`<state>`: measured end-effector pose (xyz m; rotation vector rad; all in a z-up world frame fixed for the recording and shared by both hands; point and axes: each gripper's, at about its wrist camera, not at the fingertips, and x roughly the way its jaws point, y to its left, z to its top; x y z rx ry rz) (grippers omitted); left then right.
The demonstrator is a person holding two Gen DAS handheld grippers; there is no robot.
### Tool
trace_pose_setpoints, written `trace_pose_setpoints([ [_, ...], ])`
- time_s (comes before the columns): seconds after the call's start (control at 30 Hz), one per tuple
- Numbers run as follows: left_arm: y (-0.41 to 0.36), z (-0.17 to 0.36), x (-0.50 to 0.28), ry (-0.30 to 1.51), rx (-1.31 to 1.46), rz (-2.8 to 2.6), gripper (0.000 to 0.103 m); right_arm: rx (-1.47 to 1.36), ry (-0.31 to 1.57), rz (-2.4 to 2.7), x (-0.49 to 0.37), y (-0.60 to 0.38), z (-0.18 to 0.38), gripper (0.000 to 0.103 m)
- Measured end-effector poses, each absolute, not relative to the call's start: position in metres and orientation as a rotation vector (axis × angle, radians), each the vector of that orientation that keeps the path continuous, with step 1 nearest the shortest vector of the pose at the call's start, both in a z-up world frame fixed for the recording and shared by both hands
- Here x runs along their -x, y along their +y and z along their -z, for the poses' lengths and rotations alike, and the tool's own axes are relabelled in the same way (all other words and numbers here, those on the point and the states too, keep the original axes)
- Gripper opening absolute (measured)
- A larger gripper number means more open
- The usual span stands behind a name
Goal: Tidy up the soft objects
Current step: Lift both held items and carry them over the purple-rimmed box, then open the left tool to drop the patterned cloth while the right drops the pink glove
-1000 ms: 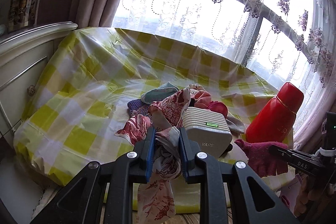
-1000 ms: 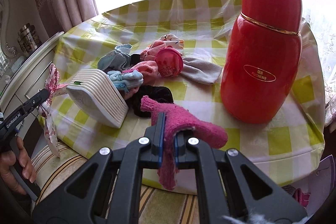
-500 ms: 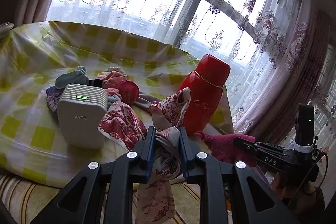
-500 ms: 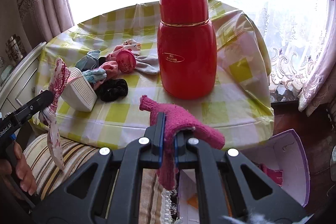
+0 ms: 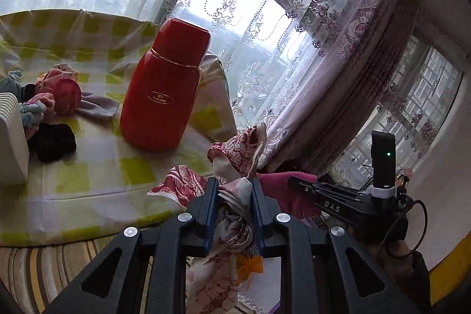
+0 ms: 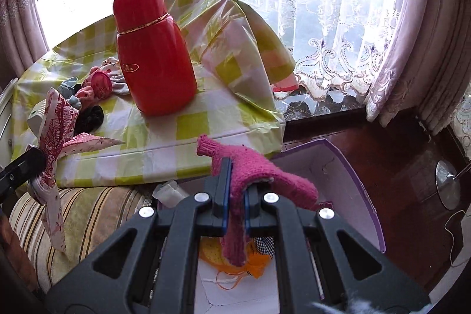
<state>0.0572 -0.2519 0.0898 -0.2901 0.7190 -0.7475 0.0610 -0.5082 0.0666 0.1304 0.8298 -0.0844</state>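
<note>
A red flask (image 6: pixel 154 49) stands upright on a table (image 6: pixel 188 122) covered in yellow-and-white checked plastic, with lace curtains (image 6: pixel 332 49) and a bright window behind it. To the flask's left lies a heap of small soft things (image 5: pixel 56 96) — pink, pale blue and grey pieces, a round pink item among them — with a black scrunchie (image 5: pixel 54 141) just in front and a white ribbed box (image 5: pixel 10 143) at the table's near left edge. Below the table edge a striped cushion (image 6: pixel 88 214) shows, and beside it on the dark wood floor sits an open purple box (image 6: pixel 365 196) holding orange and checked fabric, partly hidden by the right gripper's frame. The left gripper (image 5: pixel 234 206) is clamped on a red-and-white patterned scarf (image 5: pixel 235 155), which bunches up above the jaws and trails down below them, held off the table's front right corner. The right gripper (image 6: pixel 235 200) is pinched tight on a pink knitted glove (image 6: pixel 256 169), its cuff rising to the left and its fingers drooping to the right — held in the air over the purple box, clear of the table edge. In the left wrist view the glove and right gripper sit just to the right of the scarf, close beside it; whether they touch cannot be told.
</note>
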Motion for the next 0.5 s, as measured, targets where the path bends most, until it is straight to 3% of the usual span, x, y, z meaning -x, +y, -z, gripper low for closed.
trace_pose_setpoints([
  [0.03,-0.259,-0.089,-0.056,0.735,0.291,0.782,0.025,-0.133,0.832,0.100,-0.059,-0.513,-0.066,0.010],
  [0.1,-0.274,-0.086,-0.055,0.772,0.270,0.841,0.047,-0.134,0.836,0.136,-0.056,-0.521,-0.065,0.010],
  [0.2,-0.279,-0.085,-0.050,0.768,0.251,0.828,0.068,-0.151,0.843,0.162,-0.053,-0.530,-0.064,0.010],
  [0.4,-0.263,-0.082,-0.056,0.784,0.234,0.735,0.069,-0.172,0.855,0.138,-0.052,-0.529,-0.060,0.012],
  [0.47,-0.258,-0.082,-0.055,0.774,0.219,0.718,0.069,-0.166,0.857,0.125,-0.053,-0.525,-0.059,0.016],
  [0.5,-0.256,-0.082,-0.053,0.765,0.207,0.710,0.069,-0.161,0.858,0.122,-0.053,-0.522,-0.059,0.023],
])
